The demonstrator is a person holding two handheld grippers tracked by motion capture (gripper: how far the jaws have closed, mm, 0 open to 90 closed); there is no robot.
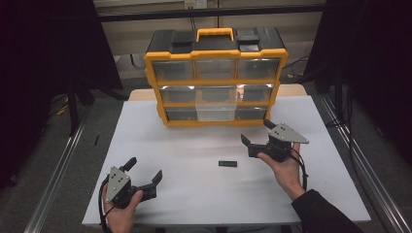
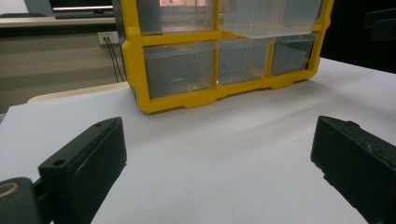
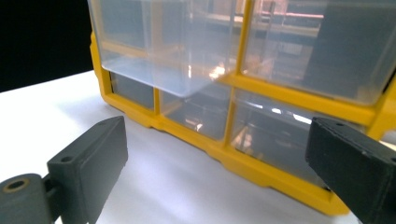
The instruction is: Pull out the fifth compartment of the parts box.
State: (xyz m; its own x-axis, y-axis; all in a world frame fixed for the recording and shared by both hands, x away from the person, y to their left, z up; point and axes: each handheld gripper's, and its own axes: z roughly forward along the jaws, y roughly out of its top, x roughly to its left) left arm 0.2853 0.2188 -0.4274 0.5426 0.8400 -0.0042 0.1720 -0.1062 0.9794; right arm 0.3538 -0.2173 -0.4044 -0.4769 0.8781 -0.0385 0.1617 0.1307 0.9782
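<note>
While near the organizer (image 1: 215, 77), right gripper (image 1: 257, 132) wide open, empty

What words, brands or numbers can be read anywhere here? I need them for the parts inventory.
None can be read. The yellow organizer, its clear drawers, the small black piece on the table and both grippers show no print. A pale label on the wall behind the organizer's handle and the wall socket plate are too small and blurred to read.

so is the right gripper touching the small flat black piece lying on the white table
Apart. The high view shows the right gripper open, with bare white table between it and the small flat black piece.
</note>
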